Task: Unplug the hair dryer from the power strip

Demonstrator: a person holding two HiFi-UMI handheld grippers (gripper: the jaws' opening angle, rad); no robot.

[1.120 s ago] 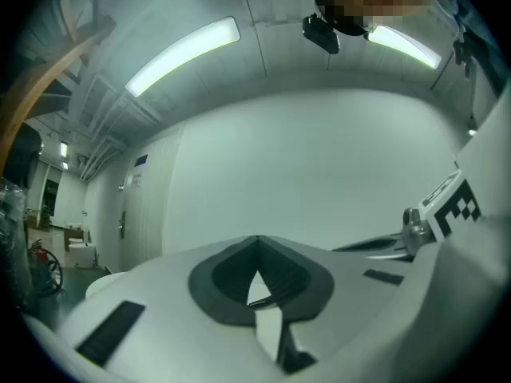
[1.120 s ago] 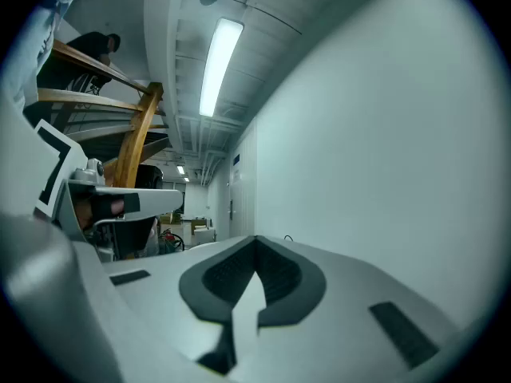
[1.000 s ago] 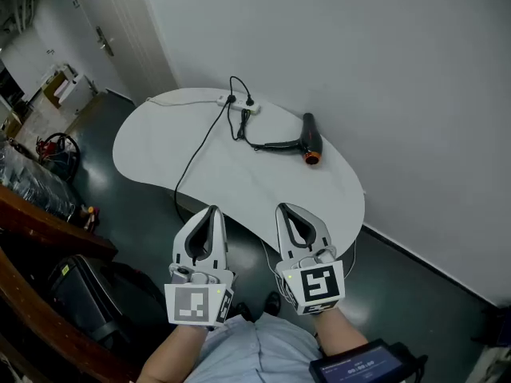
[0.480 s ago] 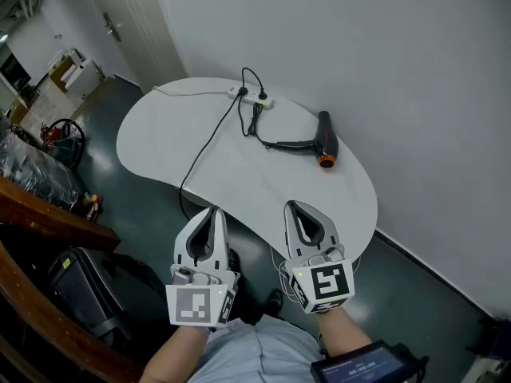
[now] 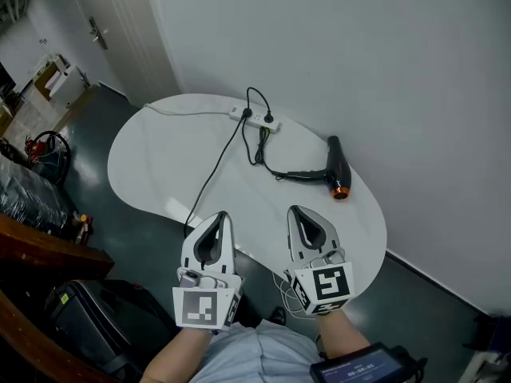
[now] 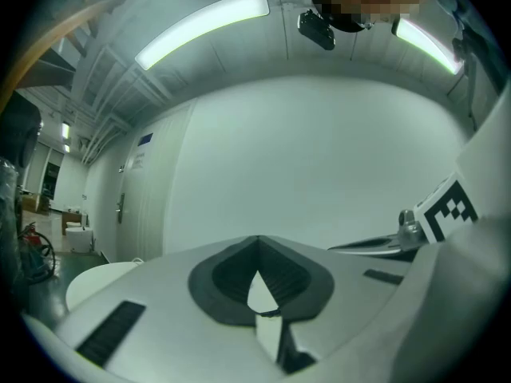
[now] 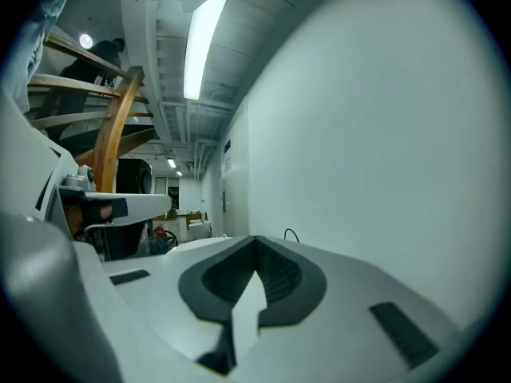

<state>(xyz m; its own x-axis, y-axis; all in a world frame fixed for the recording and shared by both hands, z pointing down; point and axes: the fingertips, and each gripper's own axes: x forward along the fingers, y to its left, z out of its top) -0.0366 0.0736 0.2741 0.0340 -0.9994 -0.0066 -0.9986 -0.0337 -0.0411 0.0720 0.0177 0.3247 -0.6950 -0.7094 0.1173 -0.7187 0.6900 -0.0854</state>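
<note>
both hands are held side by side at the near edge of the white worktop [image 5: 160,158], pointing toward the far wall. the left tongs [image 5: 223,216] are closed with nothing in them. the right tongs [image 5: 294,211] are closed and empty too. neither one touches anything on the worktop.

the hair dryer [image 5: 337,167] lies on its side at the right of the worktop, near the wall and well apart from both tongs. it is black with an orange ring at its nose. its black cord [image 5: 270,164] loops over to the white power strip [image 5: 257,119] at the far side, and the plug is in. a second black cord [image 5: 209,180] runs from the strip to the near edge.
</note>
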